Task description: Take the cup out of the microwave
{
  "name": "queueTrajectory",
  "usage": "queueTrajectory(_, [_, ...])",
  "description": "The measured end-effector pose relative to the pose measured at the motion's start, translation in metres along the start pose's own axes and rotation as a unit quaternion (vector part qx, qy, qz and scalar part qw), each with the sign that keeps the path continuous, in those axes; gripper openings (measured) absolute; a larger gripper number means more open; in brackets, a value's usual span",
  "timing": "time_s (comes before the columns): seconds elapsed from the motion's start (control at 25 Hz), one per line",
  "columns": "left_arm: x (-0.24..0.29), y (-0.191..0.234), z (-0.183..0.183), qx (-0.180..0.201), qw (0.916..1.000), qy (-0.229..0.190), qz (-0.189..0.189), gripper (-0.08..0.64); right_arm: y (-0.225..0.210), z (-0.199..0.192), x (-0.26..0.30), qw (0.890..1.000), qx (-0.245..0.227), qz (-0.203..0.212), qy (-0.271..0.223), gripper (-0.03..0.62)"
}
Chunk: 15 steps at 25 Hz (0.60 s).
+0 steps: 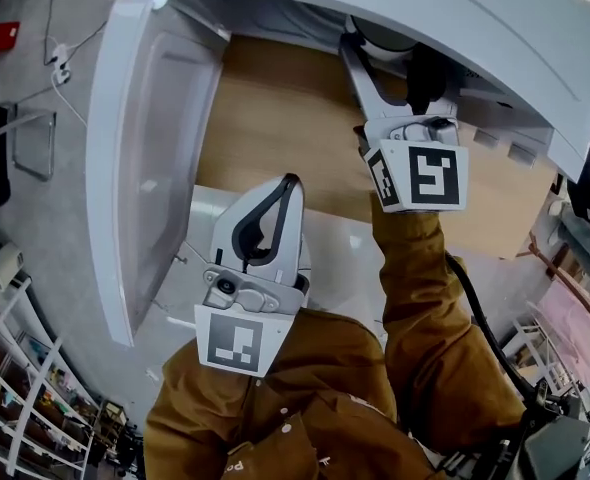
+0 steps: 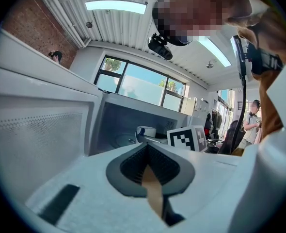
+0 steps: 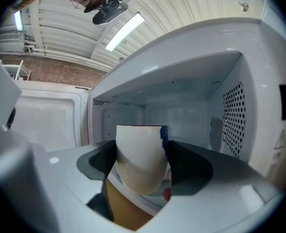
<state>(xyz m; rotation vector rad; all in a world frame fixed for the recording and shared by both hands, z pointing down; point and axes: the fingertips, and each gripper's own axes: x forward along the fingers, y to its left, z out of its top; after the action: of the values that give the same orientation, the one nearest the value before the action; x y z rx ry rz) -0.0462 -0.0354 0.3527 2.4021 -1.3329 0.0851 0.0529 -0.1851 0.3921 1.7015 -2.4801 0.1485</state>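
1. With the microwave (image 1: 455,18) standing on the wooden table (image 1: 275,118) and its door (image 1: 145,158) swung wide to my left, both of my tongs are out in front of it.
2. My right tongs (image 1: 387,56) reach in under the top edge of the oven, and their marker cube (image 1: 425,175) sits just outside the opening.
3. In the right gripper view, the dark pads (image 3: 189,166) press on both sides of the cup (image 3: 138,164), so these tongs are pinching it around its body.
4. The cup is white with a blue mark near its rim on the right. It stands upright between the jaws at the mouth of the cavity, with the back wall and the perforated side wall (image 3: 232,120) behind it.
5. I cannot tell whether the cup's base touches anything below it.
6. My left tongs (image 1: 291,183) hang over the table's near edge, well back from the oven. Their jaws are pressed together with nothing between them.
7. From the left gripper view I look over those closed tips into the cavity, where the cup sits beside the right tongs' marker cube.
8. My brown sleeves (image 1: 415,298) fill the bottom of the head view.
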Motion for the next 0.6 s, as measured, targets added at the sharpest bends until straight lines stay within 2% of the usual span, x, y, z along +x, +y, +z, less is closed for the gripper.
queueTrajectory(0.28, [0.006,-0.002,0.016,0.006,1.0000,-0.007,0.002,0.003,0.011,0.014,-0.035,1.000,0.002,0.020,0.004,0.350])
queueTrajectory(0.4, [0.004,-0.005,0.025,0.020,0.9997,-0.011,-0.007,0.003,0.018,0.020,-0.055,1.000,0.006,0.027,0.012,0.349])
queueTrajectory(0.6, [-0.002,-0.013,0.045,0.023,0.9995,-0.014,-0.017,0.003,0.028,0.054,-0.092,0.999,0.031,0.029,0.001,0.348])
